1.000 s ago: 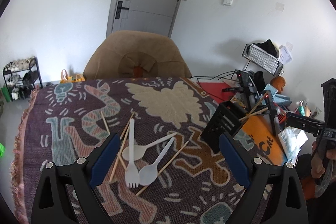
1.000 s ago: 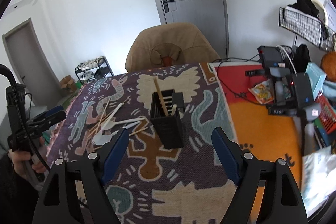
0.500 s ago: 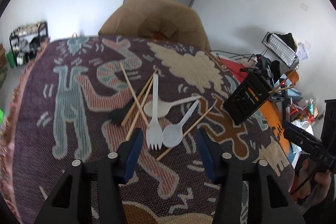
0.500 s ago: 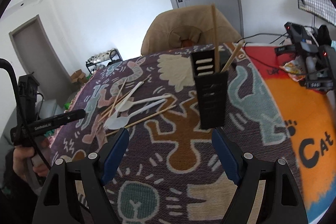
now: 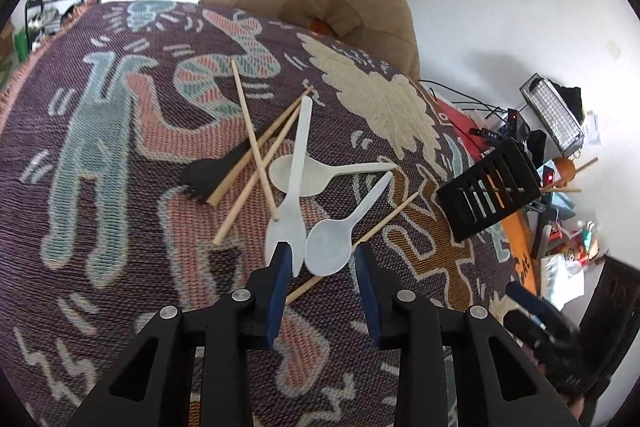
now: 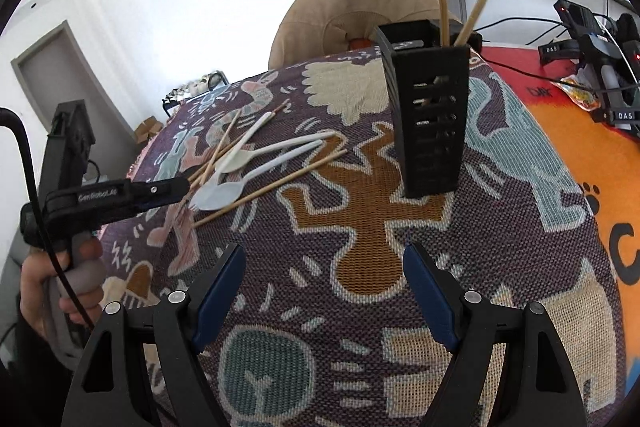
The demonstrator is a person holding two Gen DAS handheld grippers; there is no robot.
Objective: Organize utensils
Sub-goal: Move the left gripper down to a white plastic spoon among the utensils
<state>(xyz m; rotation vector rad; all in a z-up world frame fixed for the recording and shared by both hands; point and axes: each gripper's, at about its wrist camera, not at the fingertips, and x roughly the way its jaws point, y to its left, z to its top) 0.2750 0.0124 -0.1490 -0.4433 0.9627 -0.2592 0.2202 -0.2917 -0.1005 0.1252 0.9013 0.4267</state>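
Left gripper (image 5: pixel 320 259) jaws closing around white spoon (image 5: pixel 332 243) bowl, not yet pinching; white fork (image 5: pixel 286 223) tines beside spoon may get caught too; right gripper (image 6: pixel 324 283) spread wide, empty

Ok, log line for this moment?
left gripper: closing around white spoon bowl | right gripper: open, empty | holder: upright, two chopsticks

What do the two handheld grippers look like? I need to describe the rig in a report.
Both are matte black plastic with two angular fingers, silver screw heads at the joints and dark blue pads: left gripper, right gripper. From the right wrist view, the left one shows a grey pistol handle, white lettering too small to read, a black cable and a black block on top. No sleeve shows.
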